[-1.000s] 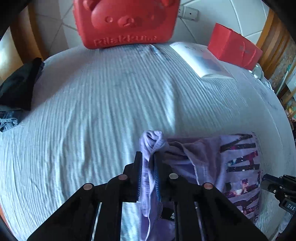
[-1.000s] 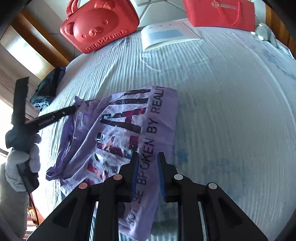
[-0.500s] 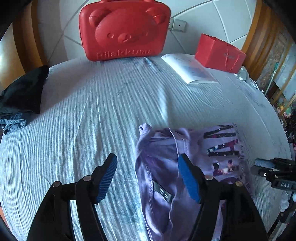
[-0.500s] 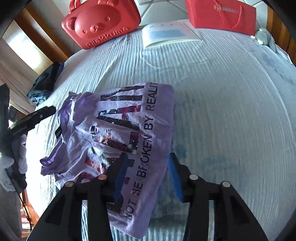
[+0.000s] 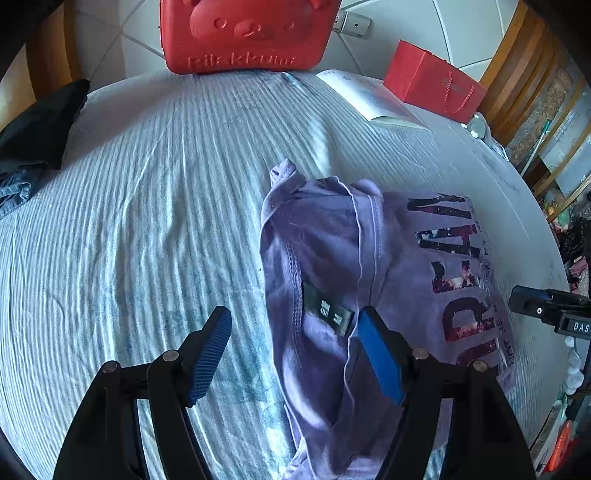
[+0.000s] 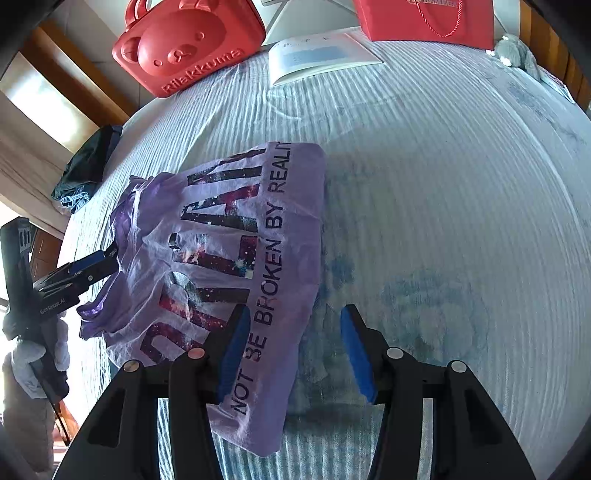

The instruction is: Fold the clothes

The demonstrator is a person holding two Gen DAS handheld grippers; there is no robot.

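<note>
A purple T-shirt (image 5: 369,273) with dark printed lettering lies folded on the striped blue-white bed cover (image 5: 155,206). Its collar with a black label faces my left gripper (image 5: 295,350), which is open just above that edge and holds nothing. In the right wrist view the shirt (image 6: 229,251) lies print side up. My right gripper (image 6: 291,347) is open over its lower right edge and holds nothing. The left gripper also shows at the shirt's left side in the right wrist view (image 6: 92,266).
A red bear-shaped case (image 5: 243,33) stands at the far edge against the wall. A red gift bag (image 5: 432,81) and a white booklet (image 5: 369,99) lie at the far right. Dark clothes (image 5: 37,125) are piled at the left edge.
Both grippers were shut on the shirt a second ago. They have opened, let the shirt drop flat on the bed, and drawn back slightly.
</note>
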